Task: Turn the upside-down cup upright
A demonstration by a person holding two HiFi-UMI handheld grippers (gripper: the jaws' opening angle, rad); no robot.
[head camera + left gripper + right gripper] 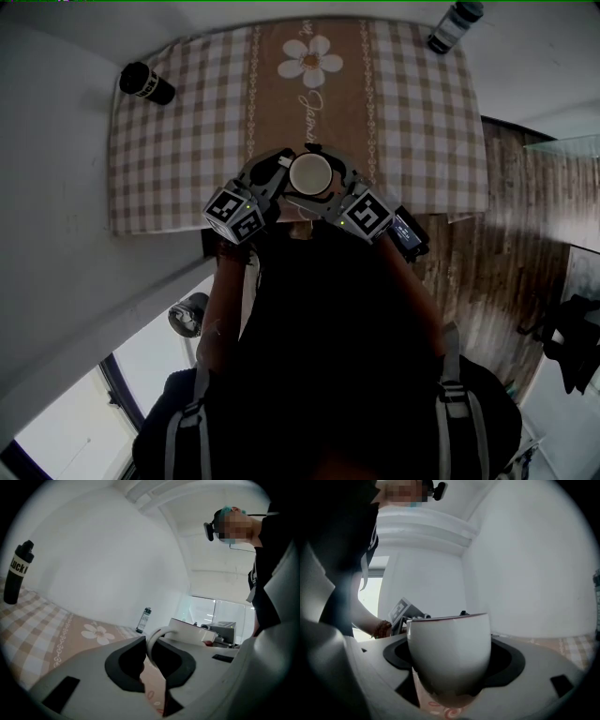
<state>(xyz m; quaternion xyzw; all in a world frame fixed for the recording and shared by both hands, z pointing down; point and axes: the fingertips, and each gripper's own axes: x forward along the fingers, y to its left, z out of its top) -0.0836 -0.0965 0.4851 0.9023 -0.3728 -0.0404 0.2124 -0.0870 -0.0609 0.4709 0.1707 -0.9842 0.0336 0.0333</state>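
The cup (310,173) was off the surface (422,112), held between the two grippers over the near edge of the checked cloth (169,141). In the head view its pale inside faced up. In the right gripper view its rim sat on top and its rounded base below, so it looked already upright.

The left gripper (150,660) had its jaws clenched on the thin white handle (157,637). The right gripper (330,183) had its jaws grasping the cup's body, which filled the gap between the dark pads. Both grippers pointed roughly level, meeting at the cup from either side.

The step in hand was most likely setting the cup down. To do it well, both grippers should descend together so the rim stays level and the handle is not twisted against the body grip. The cup hung close to the cloth's near edge, so carrying it a little further in over the flower print (310,60) would give the base a safer landing. The base should rest flat before either pair of jaws lets go. Easing off the handle first seemed wiser, since the body grip steadies the cup better. The black bottle (146,83) and the second bottle (456,25) stood well apart at the far corners, out of the way
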